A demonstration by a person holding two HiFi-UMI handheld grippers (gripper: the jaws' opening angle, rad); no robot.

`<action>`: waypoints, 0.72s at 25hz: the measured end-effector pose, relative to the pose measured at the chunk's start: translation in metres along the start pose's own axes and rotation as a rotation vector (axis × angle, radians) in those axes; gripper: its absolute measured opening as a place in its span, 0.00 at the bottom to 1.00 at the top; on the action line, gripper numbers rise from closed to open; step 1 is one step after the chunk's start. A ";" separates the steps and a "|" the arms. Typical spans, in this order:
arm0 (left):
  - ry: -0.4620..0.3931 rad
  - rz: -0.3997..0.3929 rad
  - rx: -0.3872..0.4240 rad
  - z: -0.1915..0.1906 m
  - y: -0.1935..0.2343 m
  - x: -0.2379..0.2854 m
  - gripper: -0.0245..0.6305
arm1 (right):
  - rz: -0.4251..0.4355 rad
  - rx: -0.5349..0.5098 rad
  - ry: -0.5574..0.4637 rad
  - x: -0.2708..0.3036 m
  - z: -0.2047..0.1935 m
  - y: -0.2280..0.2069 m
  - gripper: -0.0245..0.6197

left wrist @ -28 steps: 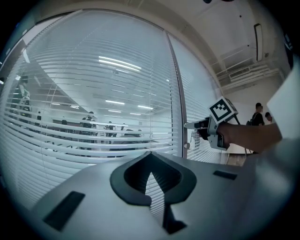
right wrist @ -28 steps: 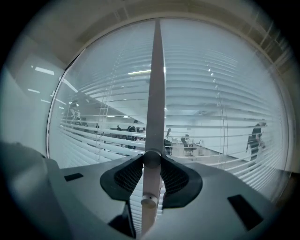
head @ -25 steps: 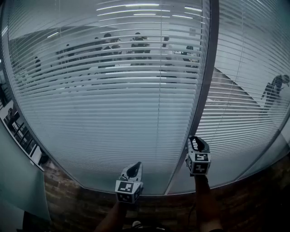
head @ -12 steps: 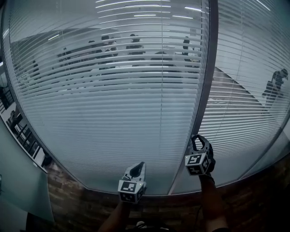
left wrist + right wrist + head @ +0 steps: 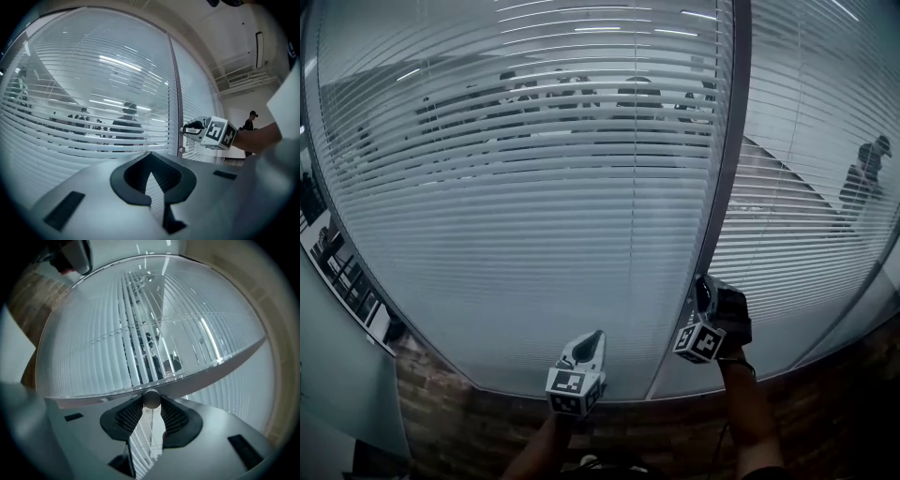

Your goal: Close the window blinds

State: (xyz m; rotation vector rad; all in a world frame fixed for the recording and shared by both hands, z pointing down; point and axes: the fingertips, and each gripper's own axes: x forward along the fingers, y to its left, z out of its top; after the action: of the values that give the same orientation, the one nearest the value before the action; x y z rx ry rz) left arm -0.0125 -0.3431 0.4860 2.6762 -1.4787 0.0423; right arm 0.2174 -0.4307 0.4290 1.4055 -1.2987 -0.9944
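Horizontal slatted blinds (image 5: 534,187) hang behind the glass, their slats partly tilted, with figures showing through between them. A dark upright frame post (image 5: 727,169) divides two panes. My right gripper (image 5: 704,287) is against that post, rolled to one side, and shut on a small round pale knob (image 5: 151,398) that sits between its ribbed pads (image 5: 174,417). From the left gripper view the right gripper (image 5: 188,128) is seen pressed to the post. My left gripper (image 5: 592,339) hovers lower left of it, near the glass, shut and holding nothing.
Several people (image 5: 581,94) sit in the room beyond the blinds, and one person (image 5: 862,178) stands behind the right pane. A brick-patterned floor (image 5: 469,422) runs along the foot of the glass. Another glass panel (image 5: 337,375) angles off at the left.
My right gripper has rolled clockwise on the knob, so its marker cube now tilts. The left gripper has stayed where it was.
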 end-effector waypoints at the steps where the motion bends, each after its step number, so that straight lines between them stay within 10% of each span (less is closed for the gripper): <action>1: 0.002 -0.004 0.000 -0.001 -0.002 0.001 0.03 | -0.003 -0.035 0.002 0.000 0.000 0.000 0.23; 10: -0.020 -0.038 -0.010 0.005 -0.018 0.011 0.03 | -0.026 -0.100 0.010 0.001 -0.002 0.002 0.23; 18: -0.008 -0.052 -0.001 -0.002 -0.018 0.013 0.03 | 0.134 0.700 -0.057 -0.011 0.000 0.002 0.28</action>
State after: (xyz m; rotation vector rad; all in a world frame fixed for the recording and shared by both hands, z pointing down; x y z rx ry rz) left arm 0.0101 -0.3443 0.4880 2.7155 -1.4094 0.0276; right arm 0.2157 -0.4203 0.4303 1.7727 -1.8634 -0.4982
